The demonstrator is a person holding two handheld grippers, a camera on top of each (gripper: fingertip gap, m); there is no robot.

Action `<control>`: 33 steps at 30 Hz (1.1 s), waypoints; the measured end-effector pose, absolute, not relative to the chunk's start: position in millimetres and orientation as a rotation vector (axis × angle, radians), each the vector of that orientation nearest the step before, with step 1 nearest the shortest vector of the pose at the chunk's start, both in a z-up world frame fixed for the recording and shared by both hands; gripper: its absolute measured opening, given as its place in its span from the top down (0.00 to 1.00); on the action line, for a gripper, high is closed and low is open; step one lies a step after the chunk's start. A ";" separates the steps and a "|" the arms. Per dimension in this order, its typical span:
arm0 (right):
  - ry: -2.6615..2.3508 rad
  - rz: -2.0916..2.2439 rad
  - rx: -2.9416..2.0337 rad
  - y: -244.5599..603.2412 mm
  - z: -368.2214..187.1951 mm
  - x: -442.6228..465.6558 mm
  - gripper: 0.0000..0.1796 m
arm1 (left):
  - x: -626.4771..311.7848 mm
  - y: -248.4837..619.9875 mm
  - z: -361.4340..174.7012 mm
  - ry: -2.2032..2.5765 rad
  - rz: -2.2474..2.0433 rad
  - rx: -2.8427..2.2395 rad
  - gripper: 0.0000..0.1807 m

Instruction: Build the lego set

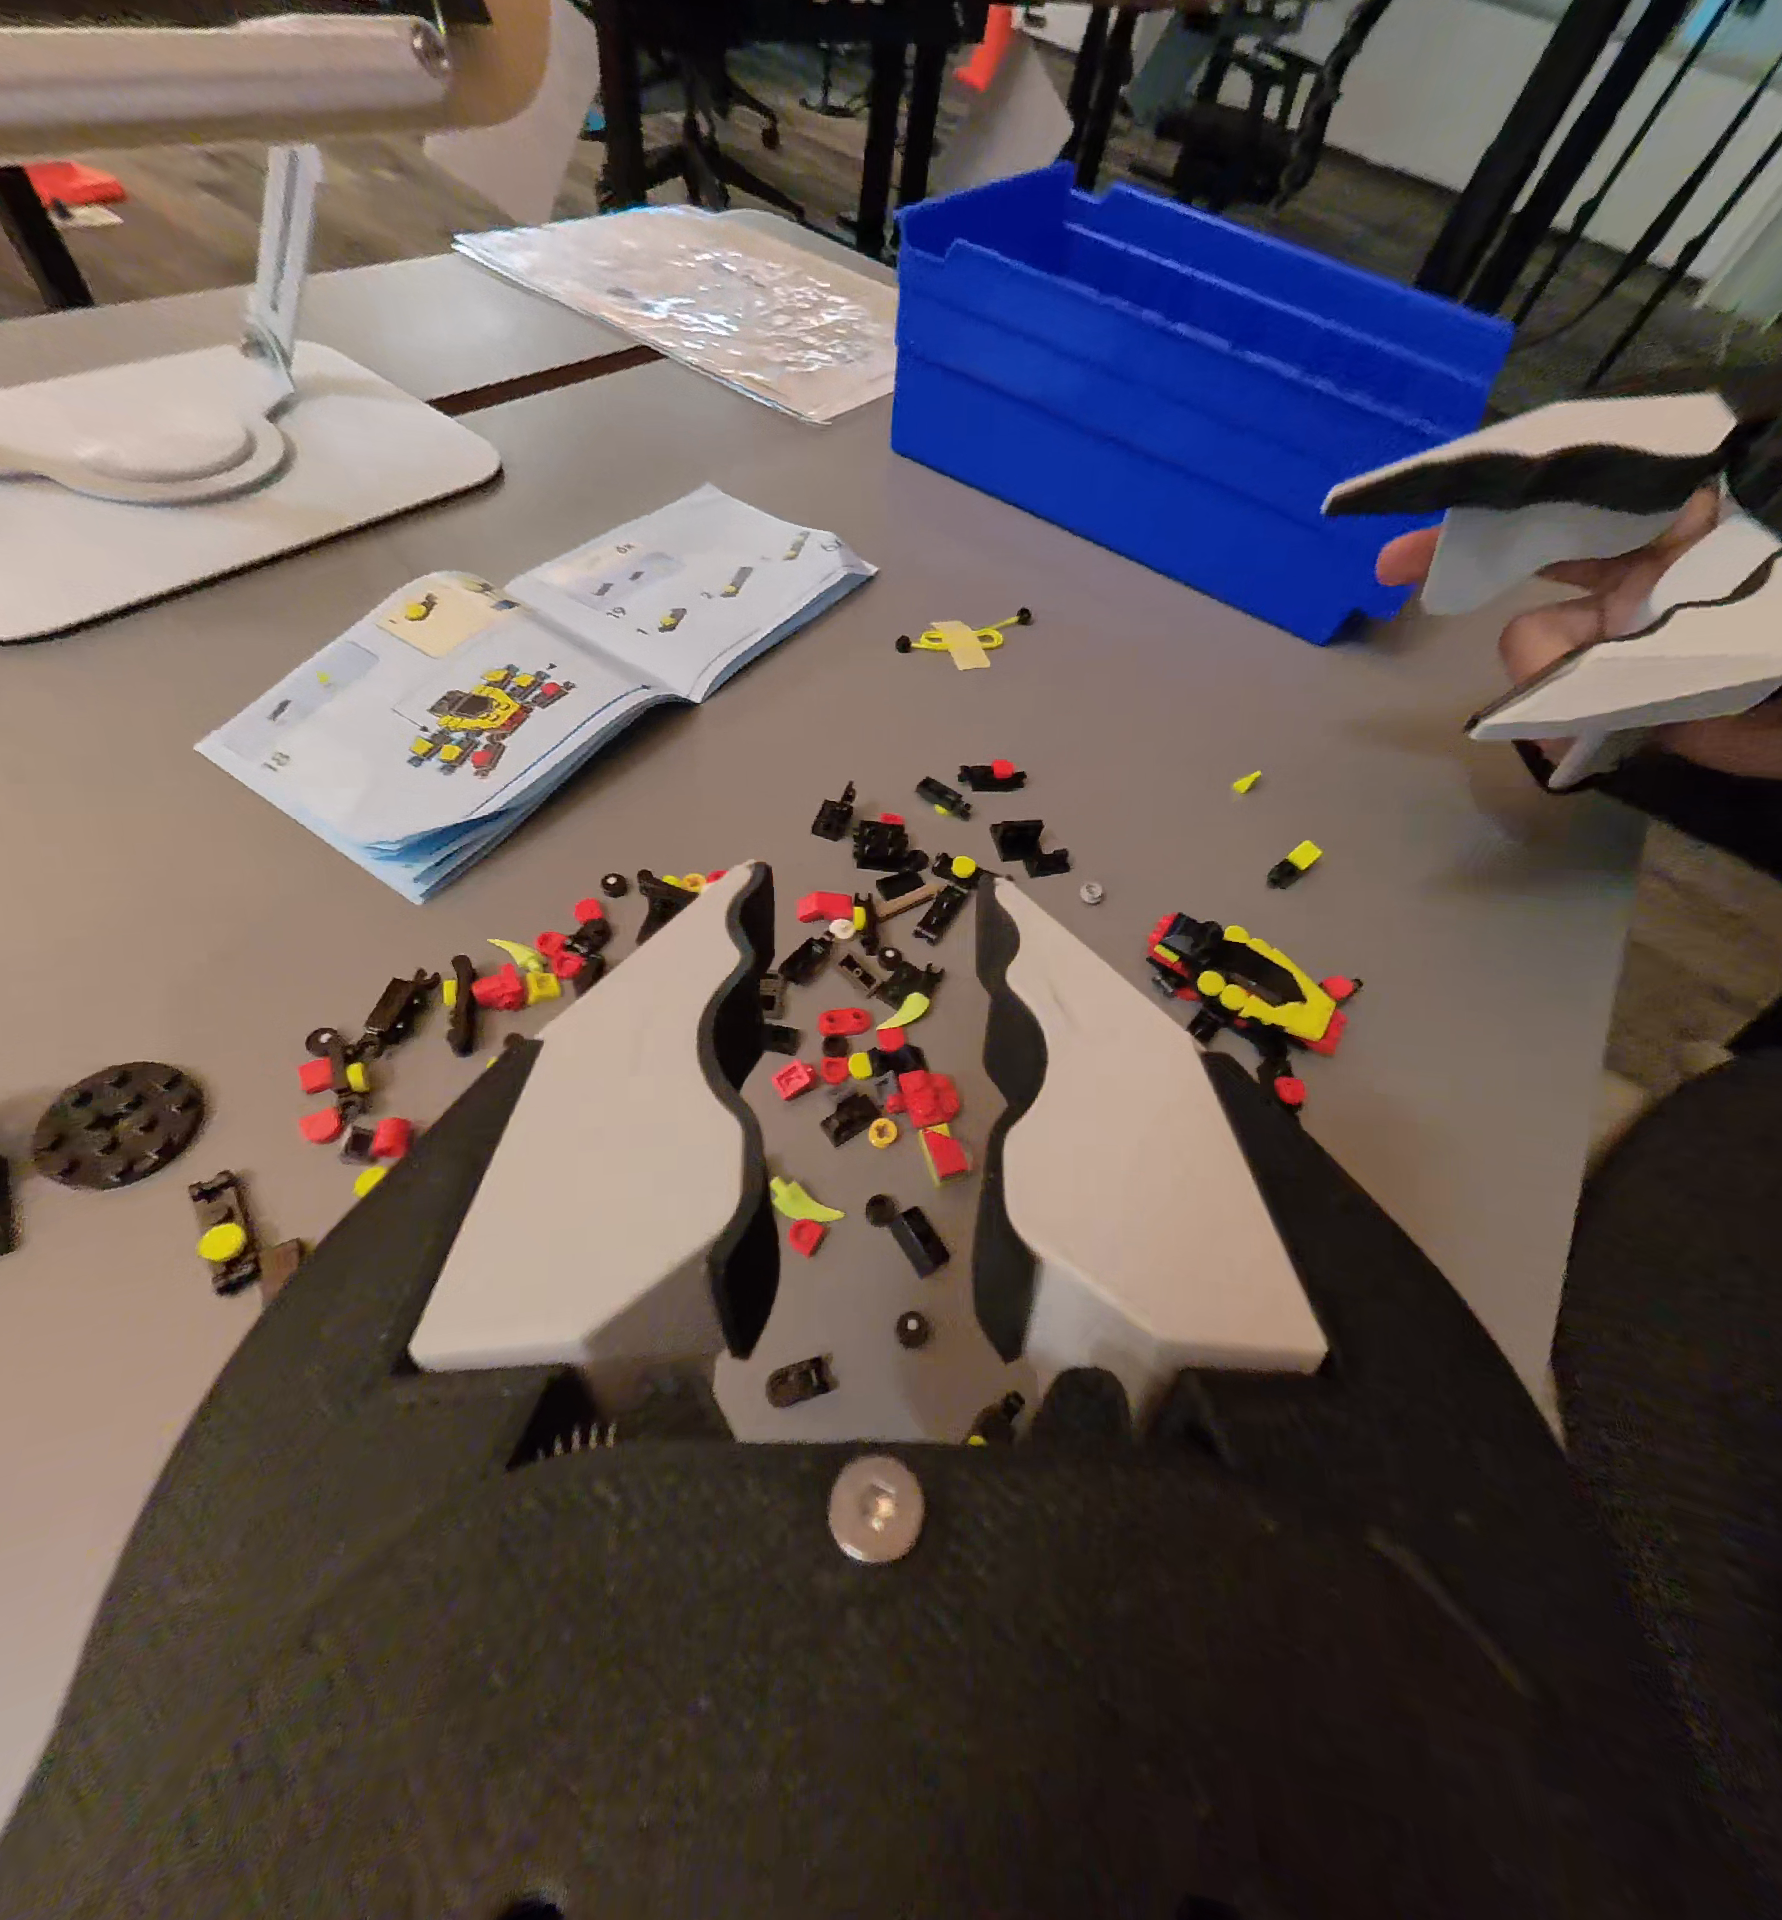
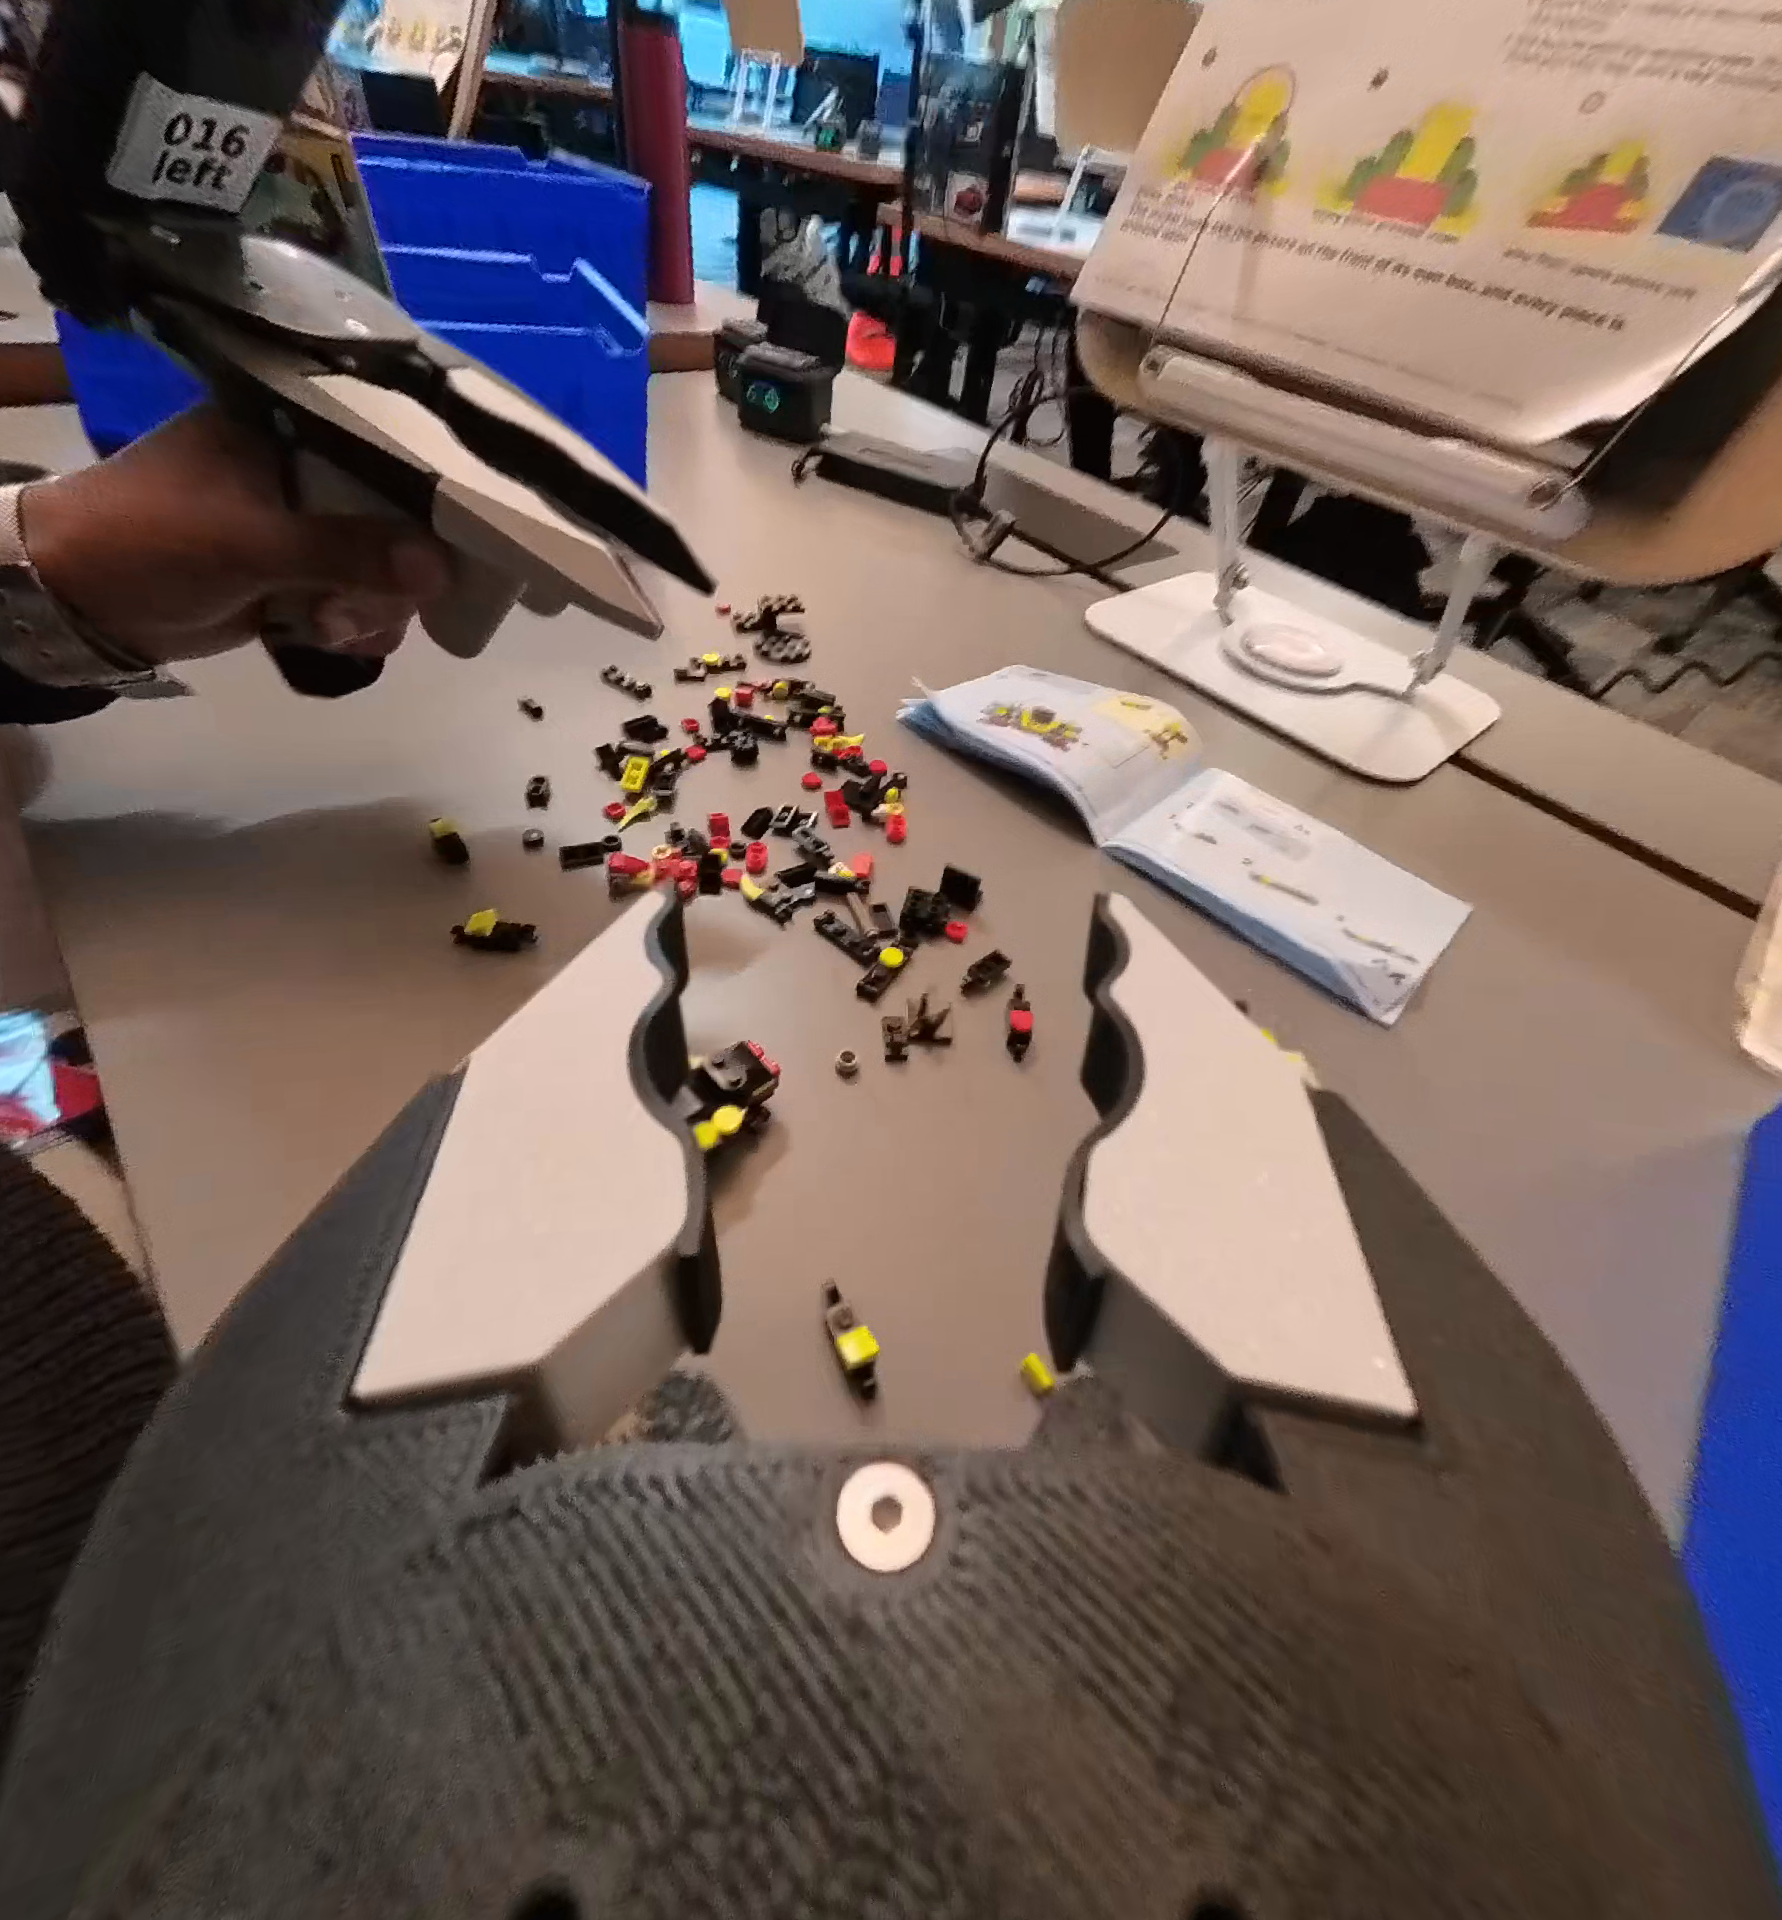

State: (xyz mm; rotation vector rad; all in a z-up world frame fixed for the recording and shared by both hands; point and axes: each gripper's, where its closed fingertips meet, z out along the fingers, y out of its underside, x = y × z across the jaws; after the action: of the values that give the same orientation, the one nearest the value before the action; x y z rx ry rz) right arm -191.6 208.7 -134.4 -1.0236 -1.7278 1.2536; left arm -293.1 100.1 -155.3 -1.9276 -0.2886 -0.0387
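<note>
Left gripper (image 1: pixel 871 883) poised above the grey worktop (image 1: pixel 1282 727), fingers (image 1: pixel 658 1039) spread apart and empty, nothing between them but the scatter beneath. Loose lego pieces (image 1: pixel 866 1081), black, red and yellow, strewn over the worktop directly below and between these fingers, spilling out to either side. Partly built model (image 1: pixel 1251 982), yellow, black and red, lying just right of the right-hand finger, apart from it and untouched. Black round plate (image 1: pixel 120 1124) off to the left, well clear. Open instruction booklet (image 1: pixel 534 686) beyond the heap, blue bin (image 1: pixel 1178 416) farther back on the right, white stand base (image 1: pixel 191 488) at the far left. Right gripper (image 2: pixel 882 909) likewise held above the worktop, fingers (image 2: pixel 554 1143) wide apart, holding nothing. In the right wrist view, small black, red and yellow sub-assembly (image 2: pixel 733 1093) on the worktop just beside the inner edge of the left-hand finger; whether touching it, cannot tell. Yellow-and-black piece (image 2: pixel 851 1340) lying in the gap near the finger roots, small yellow piece (image 2: pixel 1038 1371) near the base of the right-hand finger. Main heap spread ahead of the fingertips, booklet to the right of it.
</note>
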 end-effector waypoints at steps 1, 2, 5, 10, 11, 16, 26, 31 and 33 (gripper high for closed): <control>-1.767 1.258 -1.037 205.2 -137.0 -189.5 0.60 | -292.4 100.4 -154.8 -0.290 -0.044 -1.923 0.80; -1.811 1.268 -1.050 200.2 -140.6 -187.3 0.63 | -291.6 100.8 -155.5 -0.286 -0.043 -1.927 0.80; -1.901 1.280 -1.077 187.4 -150.5 -183.5 0.63 | -290.7 101.3 -159.1 -0.273 -0.013 -1.951 0.80; -1.869 1.195 -0.905 186.9 -143.1 -182.1 0.61 | -278.5 104.3 -163.8 -0.228 -0.084 -1.978 0.86; -1.848 1.206 -0.860 185.8 -138.0 -180.9 0.62 | -271.2 105.2 -167.4 -0.210 -0.147 -1.996 0.92; -1.862 1.345 -0.800 176.9 -130.5 -173.3 0.67 | -259.4 110.8 -177.9 -0.213 -0.273 -2.017 0.89; -1.824 1.509 -0.969 201.2 -144.0 -191.0 0.96 | -240.8 112.8 -196.4 -0.164 -0.479 -2.091 0.94; -1.847 1.651 -1.105 198.3 -151.2 -193.7 0.92 | -247.7 109.7 -194.1 -0.196 -0.454 -2.079 0.93; -1.877 1.660 -1.137 194.3 -156.3 -193.0 0.90 | -250.7 105.0 -194.6 -0.242 -0.425 -2.089 0.93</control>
State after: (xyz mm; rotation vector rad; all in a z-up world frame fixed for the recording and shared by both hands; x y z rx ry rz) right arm -193.0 194.3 -156.3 -1.1373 -1.8772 1.6605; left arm -250.7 105.0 -194.6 -2.0890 -0.2424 -0.4249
